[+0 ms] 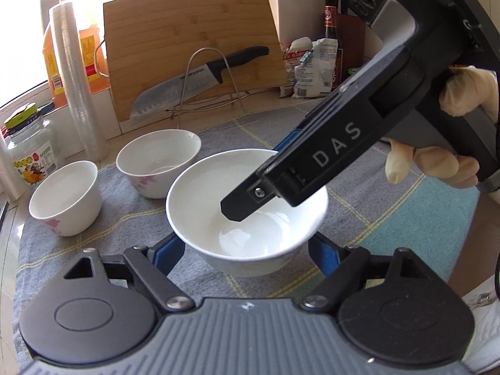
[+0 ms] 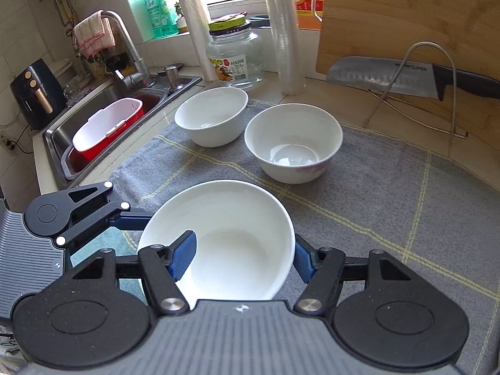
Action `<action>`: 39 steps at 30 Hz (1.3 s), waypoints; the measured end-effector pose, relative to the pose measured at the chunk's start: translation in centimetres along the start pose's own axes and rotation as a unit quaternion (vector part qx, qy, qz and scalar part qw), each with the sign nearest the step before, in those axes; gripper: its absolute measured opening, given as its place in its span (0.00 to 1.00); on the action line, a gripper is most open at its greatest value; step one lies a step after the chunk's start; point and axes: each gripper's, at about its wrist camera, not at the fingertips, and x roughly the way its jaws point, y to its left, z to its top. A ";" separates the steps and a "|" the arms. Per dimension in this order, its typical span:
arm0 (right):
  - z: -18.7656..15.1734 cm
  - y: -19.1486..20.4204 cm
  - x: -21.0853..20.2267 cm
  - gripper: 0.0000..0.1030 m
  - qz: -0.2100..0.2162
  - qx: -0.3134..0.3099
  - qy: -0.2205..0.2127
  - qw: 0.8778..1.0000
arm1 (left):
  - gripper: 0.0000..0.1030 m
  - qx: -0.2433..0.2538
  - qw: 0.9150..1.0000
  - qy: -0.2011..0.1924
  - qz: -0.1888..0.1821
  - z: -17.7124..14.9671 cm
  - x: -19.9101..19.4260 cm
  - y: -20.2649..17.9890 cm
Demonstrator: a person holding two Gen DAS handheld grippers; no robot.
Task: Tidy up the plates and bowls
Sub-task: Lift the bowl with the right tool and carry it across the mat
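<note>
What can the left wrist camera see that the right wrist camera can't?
Only the left wrist view shows the gloved hand holding the right gripper, a dark bottle and snack bags.

Only the right wrist view shows the sink, the tap, the red tub and the green bottle.

Both show three white bowls, the knife, the cutting board, the jar and the grey cloth.

Both wrist views close, sharing bowl point(image 1: 247, 206)

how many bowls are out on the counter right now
3, all on the grey cloth. The plain white bowl sits nearest, between both grippers' fingers. The floral-print bowl is behind it. The third bowl is closest to the sink. No stacked ones visible.
</note>
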 end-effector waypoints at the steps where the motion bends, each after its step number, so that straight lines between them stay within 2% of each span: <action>1: -0.2 -0.3 -0.3 0.68 -0.003 0.003 0.000 1.000 | 0.83 0.002 1.000 0.000 -0.003 0.1 0.2 -0.3; 12: -2.1 -3.7 -2.4 0.68 -0.034 0.025 -0.001 0.999 | 0.83 0.023 0.999 -0.005 -0.033 1.6 2.6 -3.2; 21: -3.0 -5.8 -2.6 0.68 -0.053 0.035 0.009 0.998 | 0.83 0.034 0.998 -0.002 -0.048 2.3 4.9 -4.6; 39: -3.6 -6.4 -1.7 0.69 -0.054 0.039 0.015 0.998 | 0.83 0.025 0.998 0.016 -0.053 2.1 6.1 -4.8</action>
